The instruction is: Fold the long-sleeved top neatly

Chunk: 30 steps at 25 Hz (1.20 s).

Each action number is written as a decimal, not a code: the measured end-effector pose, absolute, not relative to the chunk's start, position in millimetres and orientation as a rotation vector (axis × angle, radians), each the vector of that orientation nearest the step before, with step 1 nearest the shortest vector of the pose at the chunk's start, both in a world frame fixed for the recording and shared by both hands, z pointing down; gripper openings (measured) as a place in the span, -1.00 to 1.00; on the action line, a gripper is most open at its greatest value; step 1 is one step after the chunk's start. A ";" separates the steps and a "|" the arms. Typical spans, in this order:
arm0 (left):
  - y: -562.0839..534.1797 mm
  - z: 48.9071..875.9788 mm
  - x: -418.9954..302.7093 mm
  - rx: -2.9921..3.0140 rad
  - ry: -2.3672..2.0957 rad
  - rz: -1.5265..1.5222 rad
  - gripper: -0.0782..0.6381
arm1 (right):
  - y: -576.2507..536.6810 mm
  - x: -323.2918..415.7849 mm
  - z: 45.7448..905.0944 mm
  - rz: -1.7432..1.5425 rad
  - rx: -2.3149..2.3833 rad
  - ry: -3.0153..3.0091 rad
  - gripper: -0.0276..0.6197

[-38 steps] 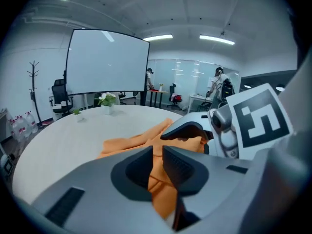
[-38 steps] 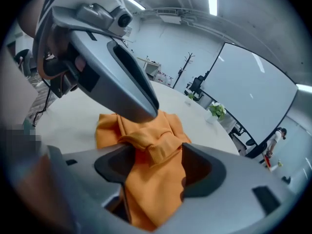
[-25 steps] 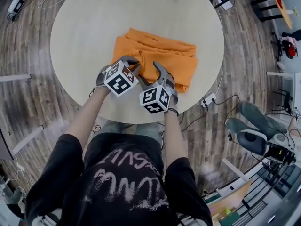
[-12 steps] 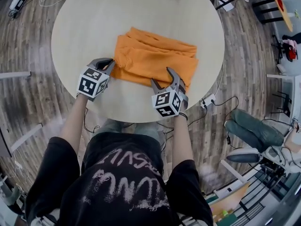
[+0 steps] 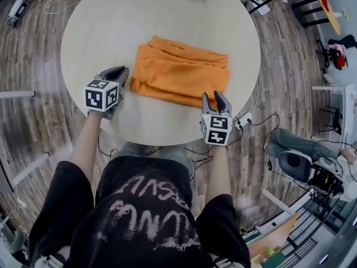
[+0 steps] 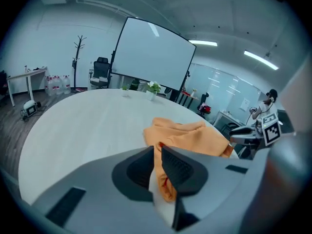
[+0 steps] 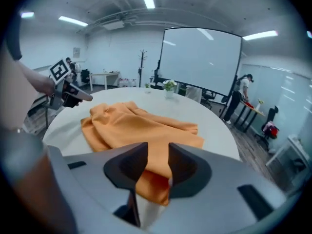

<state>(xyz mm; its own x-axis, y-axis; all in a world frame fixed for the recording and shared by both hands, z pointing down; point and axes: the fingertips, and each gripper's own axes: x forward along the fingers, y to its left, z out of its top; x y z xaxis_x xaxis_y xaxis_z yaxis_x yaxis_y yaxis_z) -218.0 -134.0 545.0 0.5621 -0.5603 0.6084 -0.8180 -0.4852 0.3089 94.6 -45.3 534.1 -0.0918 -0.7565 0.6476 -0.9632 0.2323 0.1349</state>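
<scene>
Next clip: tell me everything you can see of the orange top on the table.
The orange top is soft, thin-looking fabric folded into a rough layered rectangle, rumpled along its far edge, lying flat on the round table. The left gripper, whose jaws have just been opening, sits at its left edge. The right gripper, whose jaws have just been closing, is over its near right corner. Cloth shows in both gaps, but no pad visibly presses it.

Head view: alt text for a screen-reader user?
An orange top, folded into a rough rectangle, lies on a round table. The left gripper, jaws just opening, sits at its left edge; the right gripper, jaws just closing, at its near right corner, cloth in each gap, unpinched.
</scene>
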 end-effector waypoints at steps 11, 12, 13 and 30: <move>-147.2 574.5 -180.3 2.051 -1.054 0.601 0.06 | -37.2 112.9 539.8 0.574 1.728 -1.899 -0.90; -145.5 579.5 -179.5 2.027 -1.036 0.595 0.07 | -34.5 116.4 541.9 0.582 1.727 -1.898 -0.90; -144.8 583.5 -179.1 2.007 -1.022 0.586 0.07 | -32.2 120.6 543.9 0.590 1.729 -1.896 -0.90; -149.2 603.7 -178.2 1.940 -0.957 0.660 -0.59 | -25.3 146.8 547.8 0.649 1.718 -1.910 -0.90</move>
